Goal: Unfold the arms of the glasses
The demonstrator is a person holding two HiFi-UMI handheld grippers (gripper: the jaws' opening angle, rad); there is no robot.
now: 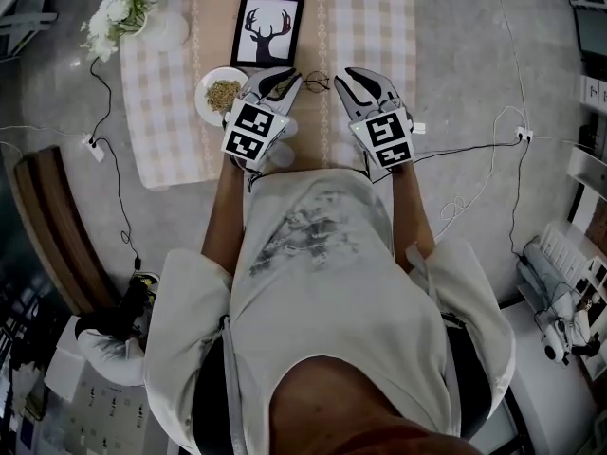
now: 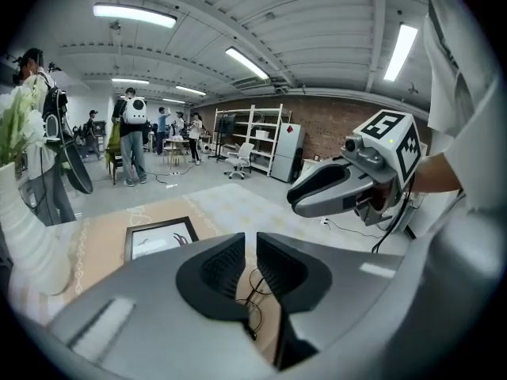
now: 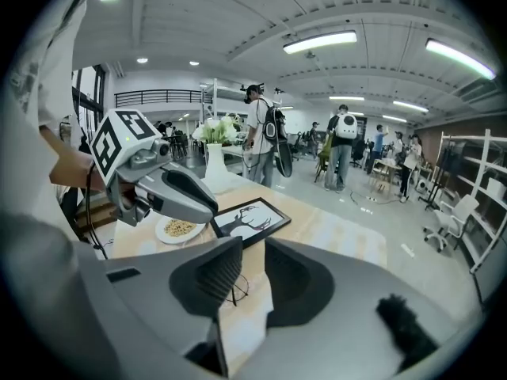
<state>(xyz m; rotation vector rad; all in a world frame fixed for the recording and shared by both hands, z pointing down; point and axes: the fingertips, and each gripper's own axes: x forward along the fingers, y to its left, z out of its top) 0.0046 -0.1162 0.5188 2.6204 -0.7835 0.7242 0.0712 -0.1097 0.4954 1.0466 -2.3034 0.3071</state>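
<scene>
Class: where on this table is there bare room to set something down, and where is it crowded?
Free: checked tablecloth right of the black-framed deer picture, beyond the right gripper; also below the white flower vase, left of the round white plate. Crowded: the centre, thin wire-rimmed glasses beside the left gripper.

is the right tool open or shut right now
Open. In the right gripper view the right tool has its jaws apart. The glasses show through the gap, lying on the table, and nothing is pressed between the jaws.
</scene>
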